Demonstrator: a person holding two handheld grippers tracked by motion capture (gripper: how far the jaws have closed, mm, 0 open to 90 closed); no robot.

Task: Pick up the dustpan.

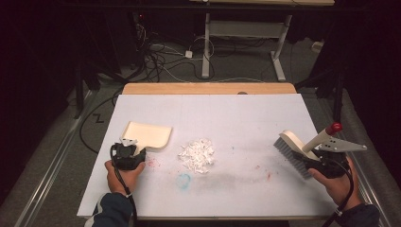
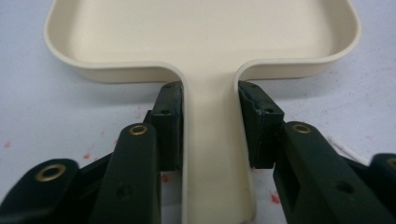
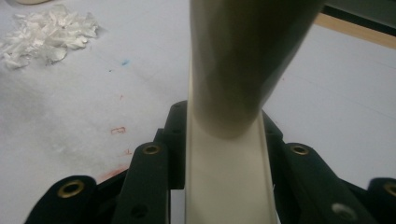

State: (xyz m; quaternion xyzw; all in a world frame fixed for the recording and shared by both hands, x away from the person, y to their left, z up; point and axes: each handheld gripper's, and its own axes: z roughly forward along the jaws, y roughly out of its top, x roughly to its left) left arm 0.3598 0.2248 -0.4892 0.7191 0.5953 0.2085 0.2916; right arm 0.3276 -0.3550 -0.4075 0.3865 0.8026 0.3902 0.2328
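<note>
White sheeting covers the table (image 1: 236, 189) in the high view, with dark floor and cables beyond. Ahead of the left gripper (image 1: 126, 152) lies the dustpan (image 1: 147, 135), flat on the sheet; to the right of it sits the pile of white scraps (image 1: 197, 155), apparently unswept, well apart from the brush (image 1: 294, 150) held by the right gripper (image 1: 316, 161) at the far right edge. Both hands come in low from the near edge, wrists resting close to the table. So the tools seem to be picked up and the sweeping itself is all left to do. From the left gripper view, the fingers (image 2: 169, 123) are clamped on the dustpan's handle (image 2: 212, 140), one on each side just behind the tray, which stays level on the table. From the right gripper view, the fingers (image 3: 175, 140) are closed tight on the brush's pale handle (image 3: 226, 177), which rises between them; the scraps (image 3: 46, 32) lie far off to the upper left.
</note>
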